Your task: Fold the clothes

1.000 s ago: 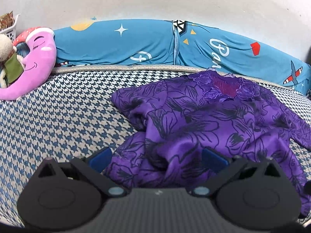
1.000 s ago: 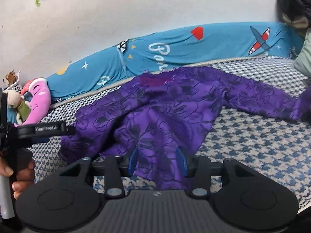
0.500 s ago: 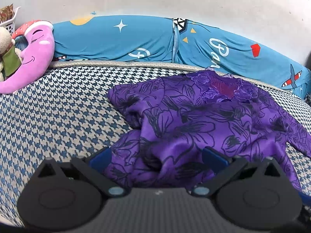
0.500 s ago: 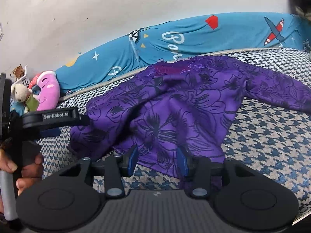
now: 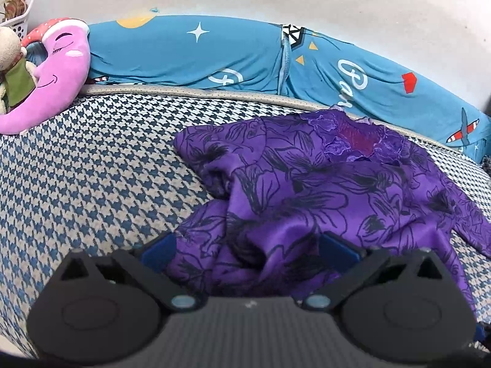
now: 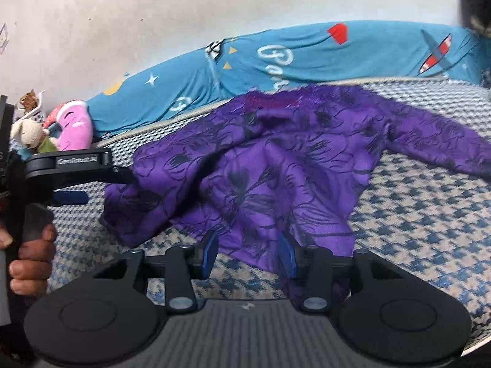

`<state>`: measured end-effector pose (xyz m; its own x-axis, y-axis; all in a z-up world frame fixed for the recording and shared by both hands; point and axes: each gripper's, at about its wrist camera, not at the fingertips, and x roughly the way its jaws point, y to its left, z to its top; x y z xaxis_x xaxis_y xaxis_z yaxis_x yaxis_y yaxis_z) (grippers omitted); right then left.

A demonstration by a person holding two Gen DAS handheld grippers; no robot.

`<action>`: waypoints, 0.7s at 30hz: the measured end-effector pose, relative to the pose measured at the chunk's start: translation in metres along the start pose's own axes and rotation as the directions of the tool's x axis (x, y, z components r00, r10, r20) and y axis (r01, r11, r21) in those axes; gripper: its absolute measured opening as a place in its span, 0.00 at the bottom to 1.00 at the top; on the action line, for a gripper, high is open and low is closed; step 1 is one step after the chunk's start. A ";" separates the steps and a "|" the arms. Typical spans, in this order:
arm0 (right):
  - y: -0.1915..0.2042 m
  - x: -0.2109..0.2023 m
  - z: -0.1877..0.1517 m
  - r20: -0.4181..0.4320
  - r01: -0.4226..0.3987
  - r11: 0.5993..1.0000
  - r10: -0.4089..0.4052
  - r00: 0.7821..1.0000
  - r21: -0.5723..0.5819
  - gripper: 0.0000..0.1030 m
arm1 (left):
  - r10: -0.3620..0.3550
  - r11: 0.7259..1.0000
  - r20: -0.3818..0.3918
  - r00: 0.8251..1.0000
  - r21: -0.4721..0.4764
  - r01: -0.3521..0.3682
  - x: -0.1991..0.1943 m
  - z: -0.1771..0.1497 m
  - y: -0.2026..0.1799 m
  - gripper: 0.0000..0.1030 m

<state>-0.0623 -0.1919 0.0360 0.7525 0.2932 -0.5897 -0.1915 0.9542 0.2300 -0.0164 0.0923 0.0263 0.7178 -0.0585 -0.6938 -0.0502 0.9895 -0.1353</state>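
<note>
Surface: houndstooth cover [image 5: 92,184], blue and pale, spread over a bed; it runs back to a blue printed bolster and a pale wall.
Left gripper [image 5: 248,253]: spread wide, blue pads far apart, with bunched cloth lying between them; neither pad presses on it, so it holds nothing. In the right wrist view it shows from the side at the left edge, its tip at the cloth's left edge, and a hand [image 6: 30,257] wraps its grip.
Right gripper [image 6: 248,253]: partly spread, blue pads set to either side of the hem; cloth hangs in the gap and past the right pad, but whether the pads touch it I cannot tell.
Blouse [image 5: 322,202]: purple with dark flower outlines, lying crumpled on the cover just ahead of both grippers; hem nearest, lace neck with a red patch at the far end by the bolster; one sleeve stretches flat to the right in the right wrist view.
Pillow [image 5: 58,70]: pink moon with a smiling face, far left on the cover, well apart from the blouse.
Toy [image 6: 29,133]: beige plush, leaning on the pillow.
Basket [image 5: 18,21]: white, far left corner behind the toy.
Bolster [image 5: 214,58]: blue with stars, letters and a plane, along the wall.
</note>
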 end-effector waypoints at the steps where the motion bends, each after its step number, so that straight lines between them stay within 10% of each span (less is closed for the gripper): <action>1: -0.001 -0.003 0.000 0.017 0.020 1.000 -0.020 1.000 0.001 0.42 | -0.006 1.000 -0.001 1.000 0.003 0.006 0.000 0.000 0.000 1.00; 6: -0.007 -0.018 0.005 0.123 0.125 0.992 -0.125 0.985 0.006 0.46 | -0.025 0.999 -0.013 1.000 0.024 0.025 0.000 -0.002 -0.002 1.00; 16: -0.026 0.007 -0.001 0.014 0.143 0.987 -0.145 0.989 0.074 0.57 | -0.008 0.998 -0.024 1.000 0.055 0.009 0.005 -0.005 -0.009 1.00; 21: -0.028 0.014 -0.002 0.010 0.146 0.986 -0.147 0.989 0.084 0.18 | 0.023 0.998 -0.024 0.999 0.066 -0.021 0.010 -0.006 -0.014 1.00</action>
<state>-0.0476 -0.2140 0.0194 0.7791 0.1489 -0.6090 -0.0259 0.9782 0.2061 -0.0124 0.0774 0.0171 0.6993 -0.0388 -0.7138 -0.0195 0.9971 -0.0733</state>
